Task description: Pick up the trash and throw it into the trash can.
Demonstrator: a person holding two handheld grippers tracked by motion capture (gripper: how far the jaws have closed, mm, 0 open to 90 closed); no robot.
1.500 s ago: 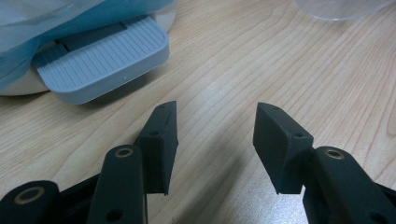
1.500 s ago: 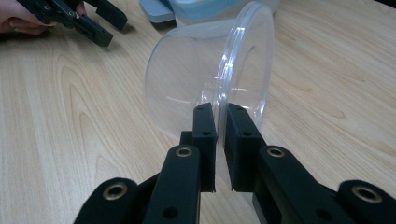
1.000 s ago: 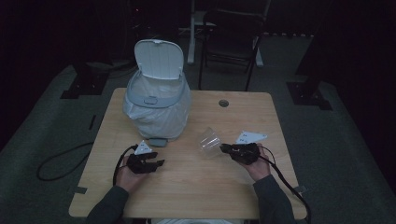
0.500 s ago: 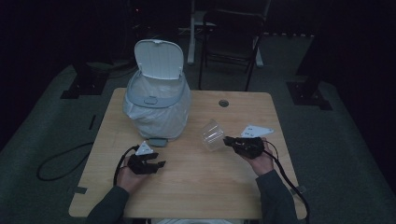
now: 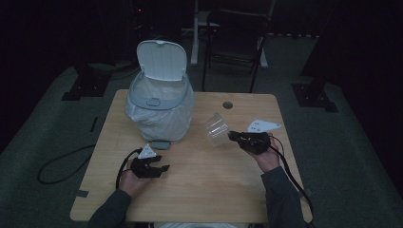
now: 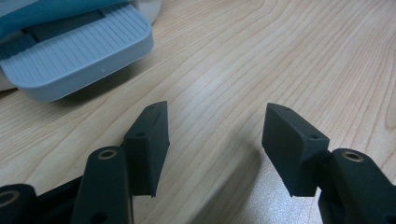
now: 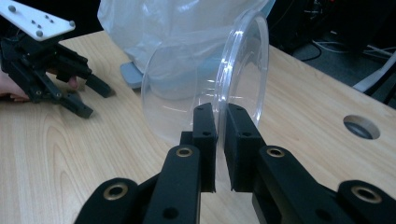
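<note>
We've got the right gripper [image 7: 215,140] pinching the cup [image 7: 210,84] rim | left gripper [image 6: 215,144] spread, empty | thin wall, probably slips if we swing toward the bin [image 5: 159,107]

The high view is looking down from above on the whole desk [image 5: 199,190]. Both gripper views are sitting close above the wood; the right one is also catching the left gripper [image 7: 70,95] at upper left.
</note>
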